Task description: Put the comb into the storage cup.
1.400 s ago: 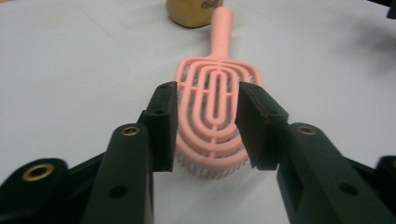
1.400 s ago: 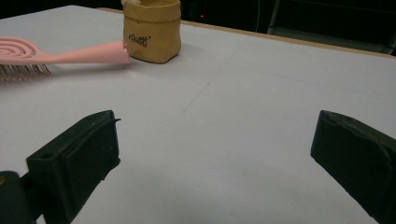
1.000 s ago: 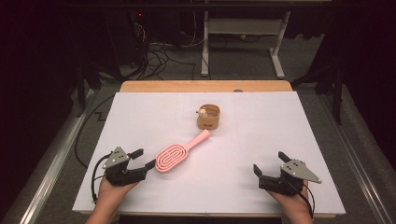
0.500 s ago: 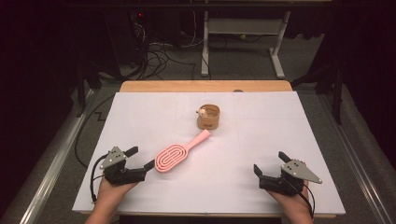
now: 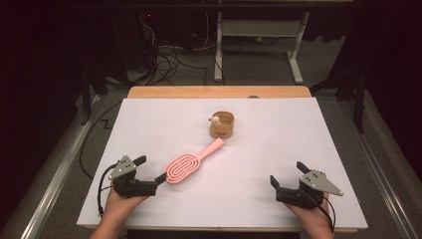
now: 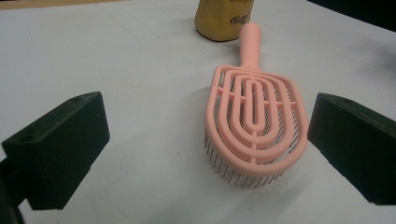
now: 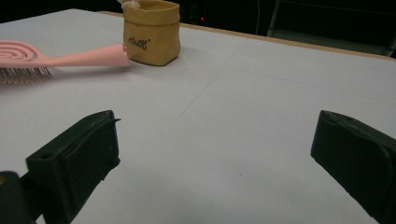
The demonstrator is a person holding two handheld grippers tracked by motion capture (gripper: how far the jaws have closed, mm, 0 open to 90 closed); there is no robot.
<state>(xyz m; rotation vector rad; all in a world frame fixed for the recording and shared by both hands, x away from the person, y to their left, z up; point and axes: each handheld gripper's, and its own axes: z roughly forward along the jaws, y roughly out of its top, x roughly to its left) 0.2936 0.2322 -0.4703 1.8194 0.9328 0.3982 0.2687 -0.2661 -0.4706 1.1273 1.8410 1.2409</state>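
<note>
A pink hairbrush (image 5: 191,162) lies bristles down on the white table sheet (image 5: 259,149), its handle pointing at a small tan pouch (image 5: 222,124). My left gripper (image 5: 151,168) rests at the front left, right behind the brush head. Its jaws have just been opening and now stand wide apart. In the left gripper view the brush head (image 6: 254,121) lies just beyond the left gripper (image 6: 210,112), nearer the right jaw and untouched. My right gripper (image 5: 287,173) sits open at the front right, with nothing between the jaws of the right gripper (image 7: 215,122).
The tan pouch (image 7: 152,32) holds something small and pale and stands just past the brush handle (image 7: 88,57). A bare wooden strip (image 5: 219,92) edges the table's far side. Beyond it are cables and a metal stand on the floor.
The left gripper's jaws have spread wider apart. The brush, the pouch and the right gripper have stayed where they were.
</note>
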